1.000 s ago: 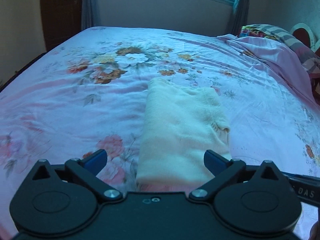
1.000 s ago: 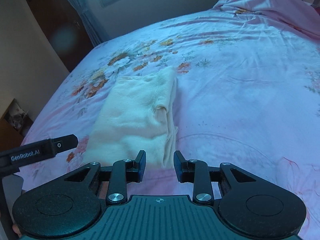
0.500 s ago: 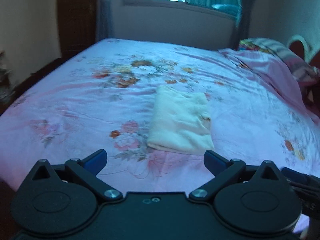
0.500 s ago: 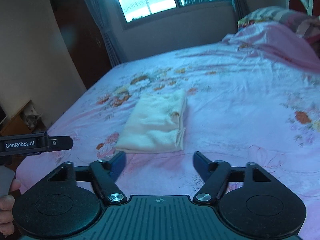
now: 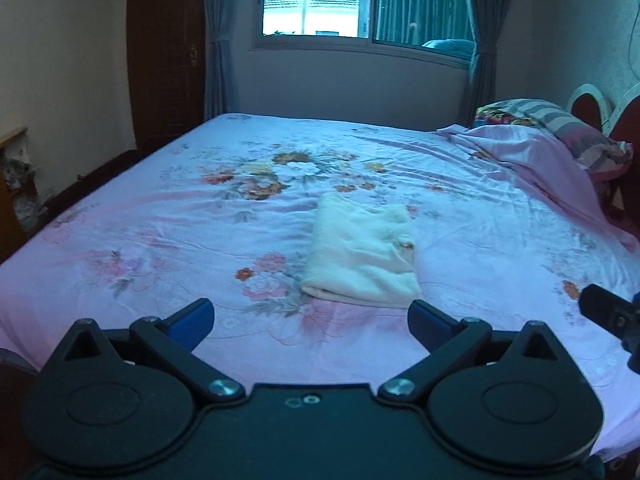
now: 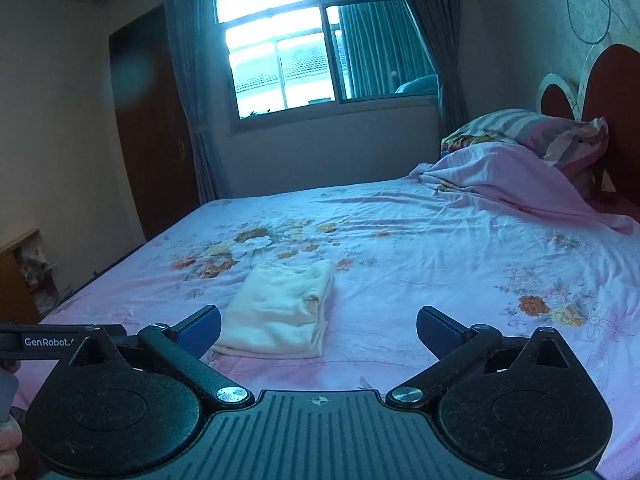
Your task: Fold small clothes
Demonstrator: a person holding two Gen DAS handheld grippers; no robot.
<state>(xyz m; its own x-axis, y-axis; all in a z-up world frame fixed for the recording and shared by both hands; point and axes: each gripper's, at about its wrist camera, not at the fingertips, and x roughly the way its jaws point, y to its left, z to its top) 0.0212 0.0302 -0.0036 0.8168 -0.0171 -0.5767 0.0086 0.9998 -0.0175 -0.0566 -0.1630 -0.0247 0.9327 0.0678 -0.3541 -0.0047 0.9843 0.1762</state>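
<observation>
cream garment (image 5: 362, 250) lies folded into a neat oblong on the bed (image 5: 160, 232), on the pink floral sheet a little to the near side of the middle, flat and touching nothing but the sheet. its layers are stacked with a clean fold along the near edge, which reads to me as a finished fold set down where there is room around it. one small opening, maybe a sleeve or leg hole, shows at its right side, so i can't say for sure what kind of garment it is.

left tool (image 5: 311, 318) hangs off the near edge of the bed with its blue pads spread wide and nothing between them. right tool (image 6: 319, 326) is much the same: its jaws are opening, almost fully spread, and no cloth is caught between them. the garment sits beyond both sets of pads, apart from them, so i judge the person has let go and is standing clear.

a rumpled pink cover (image 6: 516, 176) and a striped pillow (image 6: 532, 128) are bunched against the red headboard (image 6: 612, 80), out of the way of the folding space.

much is hard to make out. the light is dim and blue, and the window (image 6: 280, 52) glares. the tool bodies hide the bed's near edge. a sliver of the person's hand (image 6: 8, 448) shows at the lower left of the right view, and whether more clothes wait nearby i can't see.
</observation>
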